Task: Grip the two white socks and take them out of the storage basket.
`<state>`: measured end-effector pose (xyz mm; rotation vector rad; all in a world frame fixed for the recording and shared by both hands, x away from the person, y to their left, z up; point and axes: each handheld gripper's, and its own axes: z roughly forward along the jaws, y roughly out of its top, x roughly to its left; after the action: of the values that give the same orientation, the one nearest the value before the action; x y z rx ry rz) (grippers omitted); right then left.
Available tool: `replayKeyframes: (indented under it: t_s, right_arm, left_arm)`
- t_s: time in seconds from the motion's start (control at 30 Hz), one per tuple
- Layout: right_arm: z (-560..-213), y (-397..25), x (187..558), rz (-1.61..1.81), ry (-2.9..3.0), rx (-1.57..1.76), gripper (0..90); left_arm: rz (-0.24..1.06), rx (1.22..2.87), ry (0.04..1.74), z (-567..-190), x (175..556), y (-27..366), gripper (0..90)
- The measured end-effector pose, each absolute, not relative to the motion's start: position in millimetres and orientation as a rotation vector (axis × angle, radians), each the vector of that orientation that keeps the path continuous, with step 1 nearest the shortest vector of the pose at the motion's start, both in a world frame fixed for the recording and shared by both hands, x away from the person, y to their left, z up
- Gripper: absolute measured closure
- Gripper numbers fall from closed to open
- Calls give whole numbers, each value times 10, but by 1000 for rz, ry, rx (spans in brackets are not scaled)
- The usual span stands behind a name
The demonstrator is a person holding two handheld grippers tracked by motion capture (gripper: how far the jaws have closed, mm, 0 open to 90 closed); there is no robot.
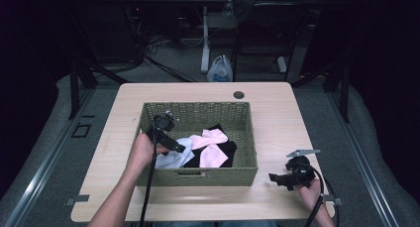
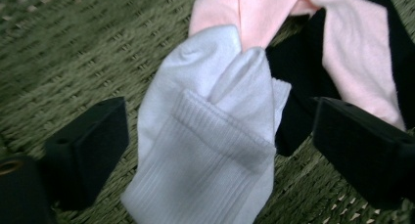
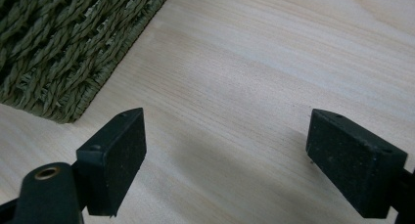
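A green woven basket (image 1: 198, 110) stands mid-table and holds white socks (image 1: 170, 158), pink socks (image 1: 210, 146) and a black garment (image 1: 230, 148). My left gripper (image 1: 179, 148) reaches into the basket's left side. In the left gripper view it (image 2: 215, 136) is open, its jaws standing either side of the white socks (image 2: 210, 136), with pink socks (image 2: 352, 62) and the black garment (image 2: 298, 67) beyond. My right gripper (image 1: 278, 180) rests low over the table right of the basket, open over bare wood (image 3: 274, 87), the basket's corner (image 3: 58, 53) at its upper left.
The light wooden table (image 1: 277, 113) has a cable hole (image 1: 239, 94) behind the basket. Past the far edge stand desk legs and a white plastic bag (image 1: 220, 69) on the floor. Cables trail from both grippers toward the near edge.
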<state>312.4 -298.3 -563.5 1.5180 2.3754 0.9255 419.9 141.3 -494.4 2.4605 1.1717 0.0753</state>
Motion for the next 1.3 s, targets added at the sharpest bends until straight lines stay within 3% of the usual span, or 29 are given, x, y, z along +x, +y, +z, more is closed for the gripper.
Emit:
replayKeyframes:
  t_s: [0.3,0.47,0.63,0.67,0.77,1.3]
  right_arm:
    - [-5635,-2984,3125,928,2375,1518,147]
    - [-5636,-2980,3125,928,2378,1517,147]
    - [-5633,-2984,3125,929,2375,1517,147]
    - [-5633,-2985,3124,926,2371,1523,147]
    - [-5633,-2988,3125,925,2371,1523,147]
    - [-5633,-2981,3134,927,2369,1522,147]
  left_arm:
    - [20,2513,1210,-5101,4286,1360,294]
    - [-6,2560,1220,-5153,4325,1324,365]
    - [-14,2598,1224,-5196,4352,1279,568]
    - [-9,2600,1220,-5192,4351,1278,656]
    - [16,2614,1190,-5156,4342,1281,753]
    - [121,2519,1106,-4609,4204,1374,781]
